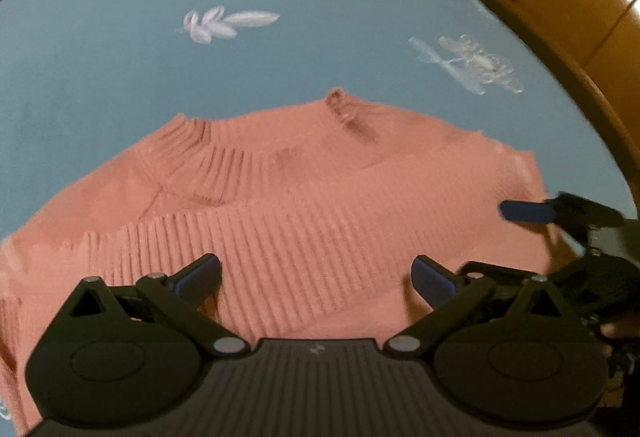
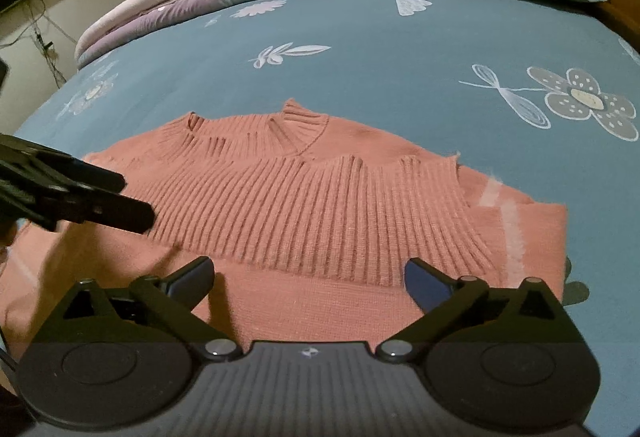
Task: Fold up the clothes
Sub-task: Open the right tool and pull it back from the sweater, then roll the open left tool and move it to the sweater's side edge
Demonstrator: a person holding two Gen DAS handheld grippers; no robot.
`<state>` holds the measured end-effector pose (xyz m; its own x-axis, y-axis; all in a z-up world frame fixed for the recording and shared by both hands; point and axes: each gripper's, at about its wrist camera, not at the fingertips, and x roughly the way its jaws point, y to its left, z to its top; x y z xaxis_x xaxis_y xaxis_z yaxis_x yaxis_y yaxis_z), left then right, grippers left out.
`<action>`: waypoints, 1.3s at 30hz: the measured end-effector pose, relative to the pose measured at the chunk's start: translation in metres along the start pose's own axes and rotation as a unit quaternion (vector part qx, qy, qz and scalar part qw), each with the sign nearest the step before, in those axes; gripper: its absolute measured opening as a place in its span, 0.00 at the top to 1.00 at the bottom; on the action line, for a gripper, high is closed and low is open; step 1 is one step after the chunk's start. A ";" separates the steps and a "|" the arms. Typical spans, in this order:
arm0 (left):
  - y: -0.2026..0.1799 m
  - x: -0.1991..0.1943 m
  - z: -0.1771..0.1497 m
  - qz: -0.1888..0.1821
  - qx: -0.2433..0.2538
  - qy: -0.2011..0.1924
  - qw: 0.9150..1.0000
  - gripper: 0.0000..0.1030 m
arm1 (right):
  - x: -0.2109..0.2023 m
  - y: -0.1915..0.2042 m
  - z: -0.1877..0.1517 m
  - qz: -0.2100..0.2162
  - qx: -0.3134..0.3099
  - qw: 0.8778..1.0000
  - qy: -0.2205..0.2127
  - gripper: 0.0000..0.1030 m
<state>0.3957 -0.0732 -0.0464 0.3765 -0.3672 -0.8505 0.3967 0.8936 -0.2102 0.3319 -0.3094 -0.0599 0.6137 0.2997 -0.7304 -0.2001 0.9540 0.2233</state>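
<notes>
lying folded on the blue bedsheet (image 2: 380, 37), the pink sweater (image 2: 320, 197) looks soft, thick and limp. both the left gripper (image 1: 316, 275) and right gripper (image 2: 308, 277) hang wide and empty above its near edge; better pinch the ribbed hem there.

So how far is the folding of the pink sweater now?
Done: the pink sweater lies on the blue bedsheet with its ribbed hem folded up toward the collar. In hand: nothing; the left gripper and right gripper are open. Left: probably another fold.
</notes>
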 end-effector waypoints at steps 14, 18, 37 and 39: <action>-0.020 0.033 0.029 -0.007 -0.015 0.011 1.000 0.02 | 0.001 0.002 -0.003 -0.002 -0.029 1.000 -0.003 0.00; -0.022 0.032 0.036 0.015 -0.019 0.007 1.000 0.02 | 0.001 0.000 -0.003 0.002 -0.028 1.000 -0.005 0.00; 0.034 -0.078 -0.028 0.122 -0.130 -0.051 0.983 0.02 | -0.010 -0.036 0.018 0.041 0.069 0.997 -0.023 0.00; 0.040 -0.086 -0.037 0.129 -0.144 -0.055 0.980 0.02 | -0.010 -0.031 0.022 0.037 0.062 0.997 -0.020 0.00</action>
<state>0.3484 0.0035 0.0011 0.5271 -0.1303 -0.8397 0.0291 0.9904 -0.1354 0.3486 -0.3414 -0.0457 0.6315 0.3668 -0.6831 -0.1516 0.9224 0.3551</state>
